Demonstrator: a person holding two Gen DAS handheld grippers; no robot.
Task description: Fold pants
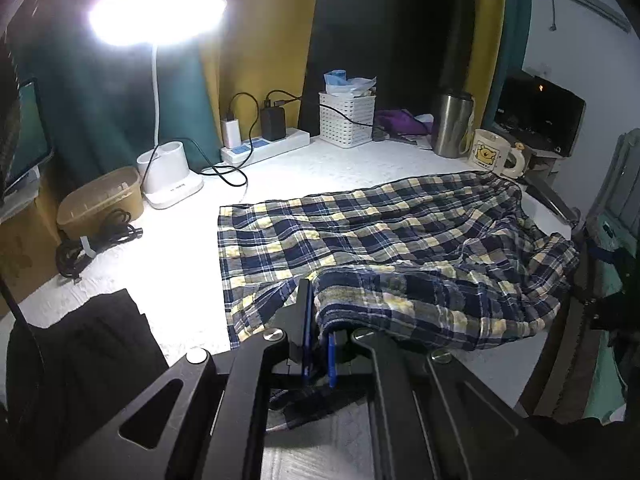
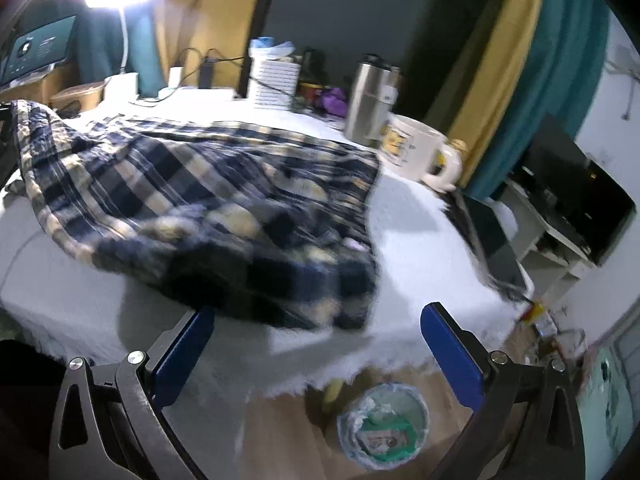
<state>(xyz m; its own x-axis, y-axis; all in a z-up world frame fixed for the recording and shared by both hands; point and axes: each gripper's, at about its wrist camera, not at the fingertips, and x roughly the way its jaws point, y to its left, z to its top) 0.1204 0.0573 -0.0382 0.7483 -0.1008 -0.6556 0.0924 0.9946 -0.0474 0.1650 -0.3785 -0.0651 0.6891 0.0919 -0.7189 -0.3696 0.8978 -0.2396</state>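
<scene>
Left gripper (image 1: 318, 344) clamps plaid pants (image 1: 380, 232) fold; right gripper (image 2: 316, 344) spread wide, unladen.

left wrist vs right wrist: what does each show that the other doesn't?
Left wrist only: the left gripper shut on a fold of the plaid pants, plus a coiled black cable beside the tan container.

Right wrist only: the right gripper open, holding nothing, and a lined waste bin on the floor past the table edge.

Both: pants, lit lamp, white basket, steel flask, bear mug.
</scene>
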